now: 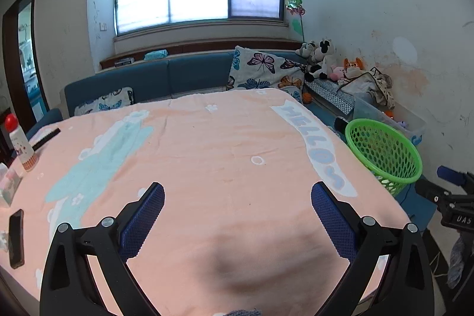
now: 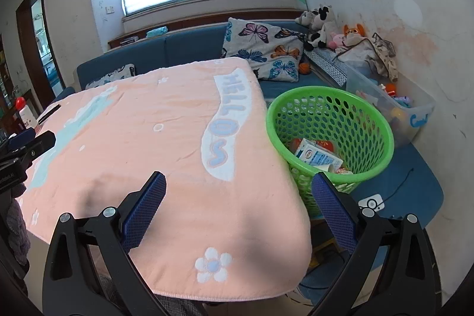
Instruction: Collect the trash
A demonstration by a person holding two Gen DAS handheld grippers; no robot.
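Note:
My left gripper (image 1: 238, 191) is open over the pink "HELLO" cloth (image 1: 207, 153) on the table, with nothing between its blue pads. In the right wrist view my right gripper (image 2: 238, 182) stands wide open over the cloth's right corner (image 2: 251, 227), also with nothing in it. A green mesh basket (image 2: 328, 132) stands just off the table's right edge, ahead and to the right of that gripper. Inside it lie a white and blue carton (image 2: 318, 157), a red packet (image 2: 324, 143) and other scraps. The left wrist view shows the basket (image 1: 385, 150) at the right.
At the table's left edge are a white bottle with a red cap (image 1: 19, 142), a black phone (image 1: 16, 239), a black comb (image 1: 46, 138) and a small packet (image 1: 9, 185). A blue sofa (image 1: 166, 76) with butterfly pillows and a clear storage box (image 2: 394, 102) lie beyond.

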